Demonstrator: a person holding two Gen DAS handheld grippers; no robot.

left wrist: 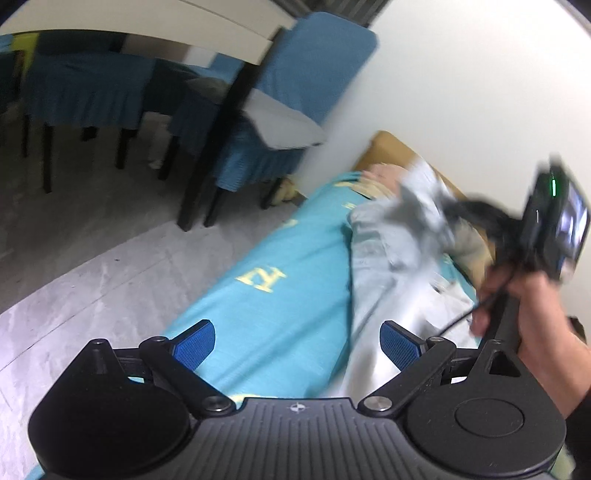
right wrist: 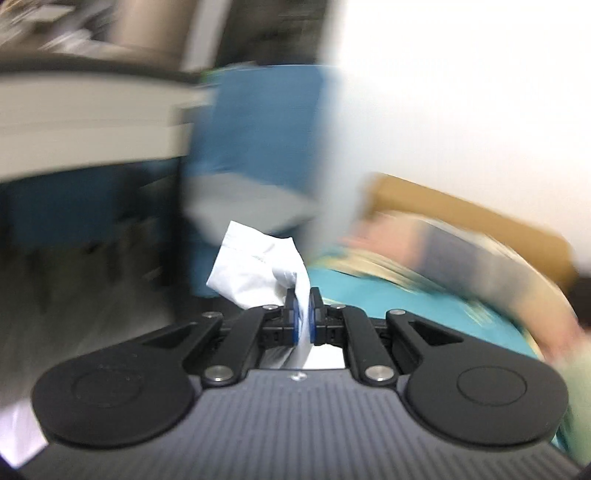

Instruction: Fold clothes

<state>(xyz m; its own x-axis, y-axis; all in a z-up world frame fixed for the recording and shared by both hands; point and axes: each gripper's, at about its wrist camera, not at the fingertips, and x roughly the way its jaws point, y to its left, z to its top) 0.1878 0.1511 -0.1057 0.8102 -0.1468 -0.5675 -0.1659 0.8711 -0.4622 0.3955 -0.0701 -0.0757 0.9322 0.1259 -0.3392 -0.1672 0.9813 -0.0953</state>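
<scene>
From where I stand, the folding has barely begun. Nearest, the left claw (left wrist: 297, 341) hangs with its blue pads spread wide and nothing between them, poised over the turquoise sheet (left wrist: 280, 295) that covers the bed. Just beyond it, toward 1 o'clock, the pale garment (left wrist: 388, 266) lies rumpled along the sheet, no neat edge or finished fold to be seen, so I judge all the smoothing and folding is left to do.

The right claw (right wrist: 303, 314) is pinched tight on a corner of that white cloth (right wrist: 255, 266), which stands up crumpled past the pads toward 11 o'clock.

The left wrist view gives what the right cannot: the whole length of the garment on the bed, the person's hand (left wrist: 517, 295) at 3 o'clock gripping the right tool, and the blue-covered chairs (left wrist: 314, 74) and dark-legged table (left wrist: 147, 33) sharp at 11 o'clock. The right wrist view alone shows the grip itself; everything farther is smeared by motion, though a tan headboard (right wrist: 461, 214) and heaped clothes (right wrist: 424, 251) show at 2 o'clock.
</scene>
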